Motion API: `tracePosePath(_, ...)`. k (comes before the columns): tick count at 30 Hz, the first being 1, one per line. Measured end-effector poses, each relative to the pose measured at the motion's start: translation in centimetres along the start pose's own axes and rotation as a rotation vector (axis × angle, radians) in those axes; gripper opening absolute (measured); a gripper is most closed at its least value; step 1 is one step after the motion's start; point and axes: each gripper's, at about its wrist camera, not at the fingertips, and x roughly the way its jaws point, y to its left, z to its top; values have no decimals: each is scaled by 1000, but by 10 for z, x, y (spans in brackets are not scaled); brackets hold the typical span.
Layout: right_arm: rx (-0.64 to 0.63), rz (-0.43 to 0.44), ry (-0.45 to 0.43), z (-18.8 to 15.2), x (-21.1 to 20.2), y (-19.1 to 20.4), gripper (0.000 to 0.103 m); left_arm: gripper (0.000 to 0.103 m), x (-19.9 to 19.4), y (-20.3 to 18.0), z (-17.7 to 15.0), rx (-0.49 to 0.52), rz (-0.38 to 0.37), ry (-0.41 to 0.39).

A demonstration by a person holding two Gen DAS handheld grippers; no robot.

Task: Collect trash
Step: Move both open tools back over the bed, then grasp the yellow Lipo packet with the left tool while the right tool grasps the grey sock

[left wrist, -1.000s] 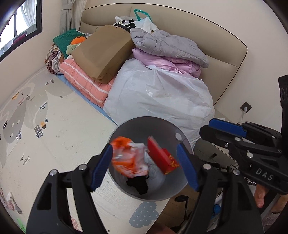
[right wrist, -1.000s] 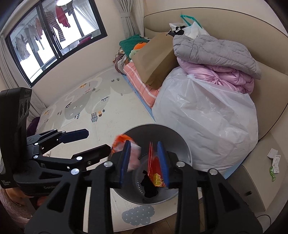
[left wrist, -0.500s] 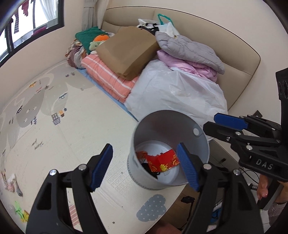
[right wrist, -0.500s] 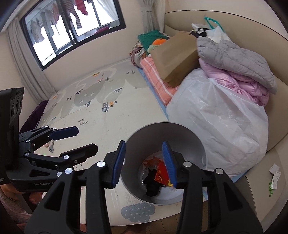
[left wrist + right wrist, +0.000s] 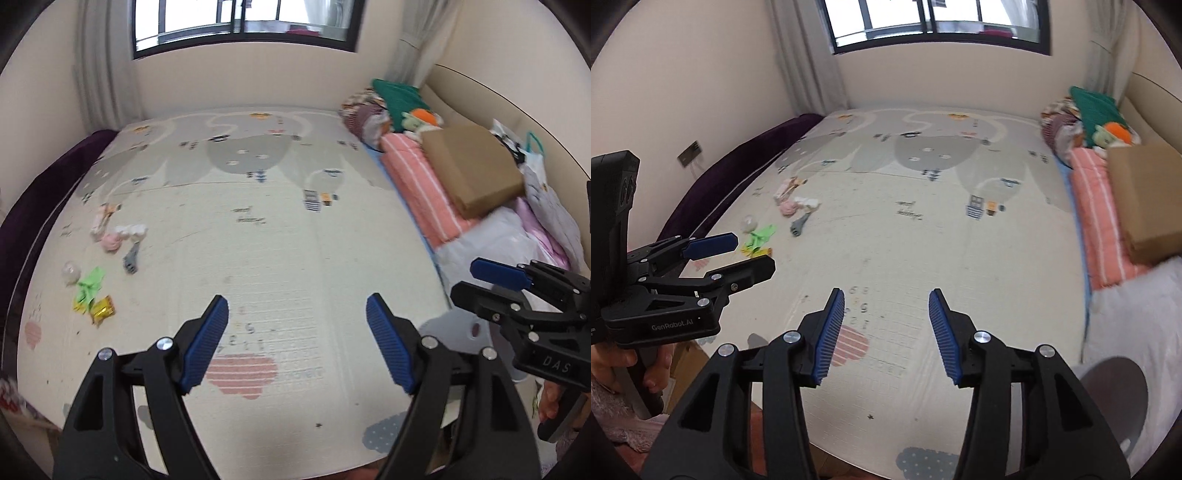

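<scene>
Grippers, left (image 5: 297, 339) & right (image 5: 886, 336), both spread w/ nothing between, right's jaws just widening; blurry, prob. wrappers (image 5: 92, 295) on mat (image 5: 277, 240).

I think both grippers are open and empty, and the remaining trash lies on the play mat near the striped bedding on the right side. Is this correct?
Not quite. The left gripper and right gripper are indeed open and empty, but the remaining trash lies on the play mat at its left side, near the dark purple edge, far from the striped bedding. The left wrist view shows this.
</scene>
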Motion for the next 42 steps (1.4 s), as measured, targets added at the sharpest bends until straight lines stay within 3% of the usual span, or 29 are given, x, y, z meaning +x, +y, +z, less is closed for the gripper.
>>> tracePosePath(5,-129,99,54,32,60,94,51,78,-9,110,-16,-166,110,9)
tracePosePath(9,-166,136,89,52,109,165,51,78,-8,194,-26,-238,169,28)
tracePosePath(14,-169,142,129,81,181,245,52,78,1,287,-27,-274,189,44)
tracePosePath(20,-190,121,164,106,269,308,53,78,38,369,-26,-296,193,82)
tracePosePath(23,-211,91,151,114,307,324,65,78,67,397,-30,-322,191,110)
tracePosePath(25,-226,68,143,117,335,329,67,78,89,413,-36,-345,190,129)
tracePosePath(36,-239,27,203,109,503,308,67,78,217,471,-69,-497,219,198)
tracePosePath(42,-302,19,208,112,574,300,67,78,271,477,-81,-522,233,218)
